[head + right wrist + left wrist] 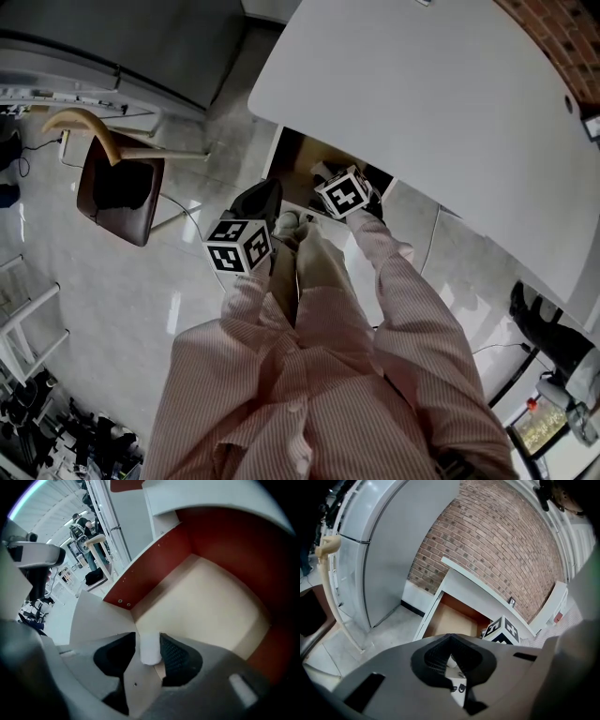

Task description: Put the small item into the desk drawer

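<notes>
The desk drawer [292, 157] stands pulled out under the white desk [422, 103]; its floor is beige [211, 602] and its walls are red-brown. My right gripper [330, 180] reaches into the drawer's mouth. A small white item [150, 649] stands between its fingers, against the right pad [174, 654], with a thin gap on the left side, so the right gripper [151, 645] is open. My left gripper [262, 199] hangs in front of the drawer [450, 620], a little left of the right one. The left gripper [450, 641] has its fingertips together and holds nothing.
A brown chair [117, 183] with a curved wooden back stands on the tiled floor to the left. A tall grey cabinet [384, 550] and a brick wall [497, 541] lie behind the desk. Cables run along the floor [431, 244]. People stand far off [79, 524].
</notes>
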The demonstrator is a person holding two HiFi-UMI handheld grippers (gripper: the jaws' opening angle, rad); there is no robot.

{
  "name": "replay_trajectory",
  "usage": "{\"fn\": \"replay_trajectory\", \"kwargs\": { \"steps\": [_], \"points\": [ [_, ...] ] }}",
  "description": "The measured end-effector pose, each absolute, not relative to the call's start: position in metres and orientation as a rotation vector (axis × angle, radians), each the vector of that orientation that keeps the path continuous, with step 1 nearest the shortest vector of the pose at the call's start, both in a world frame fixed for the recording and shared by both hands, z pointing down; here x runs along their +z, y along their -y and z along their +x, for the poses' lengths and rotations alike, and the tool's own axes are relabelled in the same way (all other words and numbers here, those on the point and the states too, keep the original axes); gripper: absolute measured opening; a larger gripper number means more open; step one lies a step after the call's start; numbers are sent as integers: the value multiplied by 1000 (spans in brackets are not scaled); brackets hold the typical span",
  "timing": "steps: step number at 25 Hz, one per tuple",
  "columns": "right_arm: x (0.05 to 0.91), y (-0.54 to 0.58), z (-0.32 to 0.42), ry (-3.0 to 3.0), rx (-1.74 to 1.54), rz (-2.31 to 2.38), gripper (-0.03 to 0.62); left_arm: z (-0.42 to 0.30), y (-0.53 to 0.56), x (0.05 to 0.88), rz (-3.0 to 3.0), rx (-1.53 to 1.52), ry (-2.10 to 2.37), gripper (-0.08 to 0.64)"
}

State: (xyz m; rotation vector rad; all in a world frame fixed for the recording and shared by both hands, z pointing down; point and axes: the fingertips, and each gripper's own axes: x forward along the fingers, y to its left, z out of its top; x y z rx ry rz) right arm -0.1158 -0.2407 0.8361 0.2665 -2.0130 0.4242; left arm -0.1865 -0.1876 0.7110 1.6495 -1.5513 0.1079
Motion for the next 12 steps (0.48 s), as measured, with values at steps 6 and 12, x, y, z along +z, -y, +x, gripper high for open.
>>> {"fn": "replay_trajectory", "kwargs": {
  "steps": [6, 12],
  "points": [
    [793, 237, -108, 2053, 390, 322, 86, -187, 179, 677, 1674, 107, 1546, -2],
    [743, 235, -108, 2130, 379, 390, 23, -189, 173, 645, 1725, 99, 1549, -2]
  ]
}}
